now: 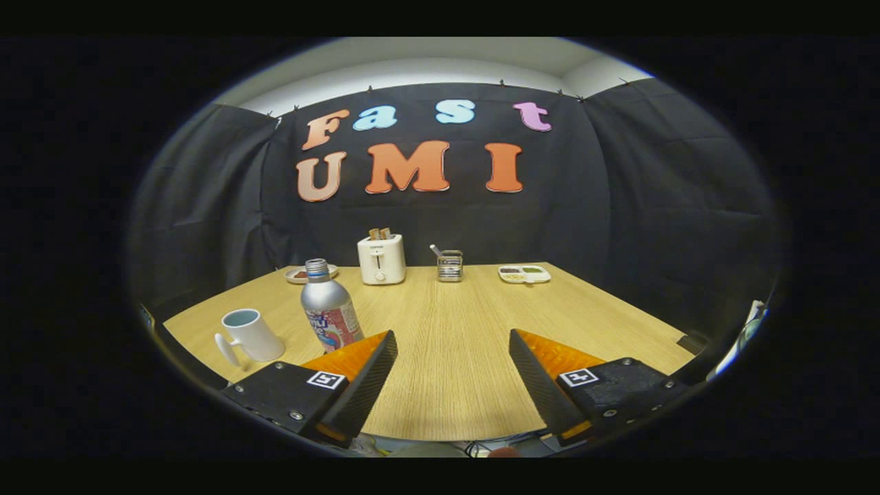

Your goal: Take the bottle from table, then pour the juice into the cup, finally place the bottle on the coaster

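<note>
The wooden table (440, 323) is the largest thing here; its light grain runs away from the fingers toward the dark cloth wall (660, 206) at the back. The gripper (454, 344) hovers above the near part of the table with its two fingers spread wide and released, and bare wood lies between them. Each finger carries a small square black-and-white marker (325, 379) on its top side; this is a pattern, not words.

The toaster (381, 259) stands at the far edge of the table, cream-white, with two slices of bread sticking out of its slots. A small dark mark is on its front, too small to read.

The bottle (328, 308) stands upright just ahead of the left finger, slightly outside the gap between the fingers and not touching it. It is silver metal with a threaded neck and no cap visible. Its label is red, white and blue with some printed writing, but the letters are blurred and I cannot read them.

The cup (249, 335) is a white mug standing further left of the bottle, near the table's edge, with the handle pointing toward the near side. I see no print on it.

At the far edge there are also a white divided tray (524, 273) with food in its compartments, a small glass jar (449, 265) with a utensil standing in it, and a small plate (301, 275) just behind the bottle.
</note>
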The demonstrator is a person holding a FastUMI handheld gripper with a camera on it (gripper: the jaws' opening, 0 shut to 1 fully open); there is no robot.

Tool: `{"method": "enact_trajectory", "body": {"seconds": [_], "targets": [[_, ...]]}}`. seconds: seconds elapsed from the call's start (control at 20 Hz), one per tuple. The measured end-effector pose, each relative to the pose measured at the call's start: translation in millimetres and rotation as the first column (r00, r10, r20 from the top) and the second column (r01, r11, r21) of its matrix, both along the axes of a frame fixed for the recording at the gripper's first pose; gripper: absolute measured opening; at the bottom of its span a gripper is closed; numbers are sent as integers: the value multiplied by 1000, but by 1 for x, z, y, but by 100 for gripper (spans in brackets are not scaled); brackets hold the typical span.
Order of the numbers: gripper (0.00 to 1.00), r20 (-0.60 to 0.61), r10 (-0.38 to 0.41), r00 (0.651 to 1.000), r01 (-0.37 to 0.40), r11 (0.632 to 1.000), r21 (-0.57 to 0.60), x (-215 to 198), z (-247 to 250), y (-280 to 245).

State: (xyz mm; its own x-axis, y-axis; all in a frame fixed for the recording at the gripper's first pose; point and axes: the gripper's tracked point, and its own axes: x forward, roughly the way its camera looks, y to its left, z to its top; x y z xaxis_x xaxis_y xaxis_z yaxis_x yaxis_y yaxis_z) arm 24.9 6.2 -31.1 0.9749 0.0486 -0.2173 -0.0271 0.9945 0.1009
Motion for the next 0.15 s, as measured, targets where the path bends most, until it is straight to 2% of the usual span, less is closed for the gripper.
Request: {"method": "enact_trajectory", "body": {"seconds": [0.15], "targets": [[97,8,-1,1000,1,1000,-9,1,2,-1]]}}
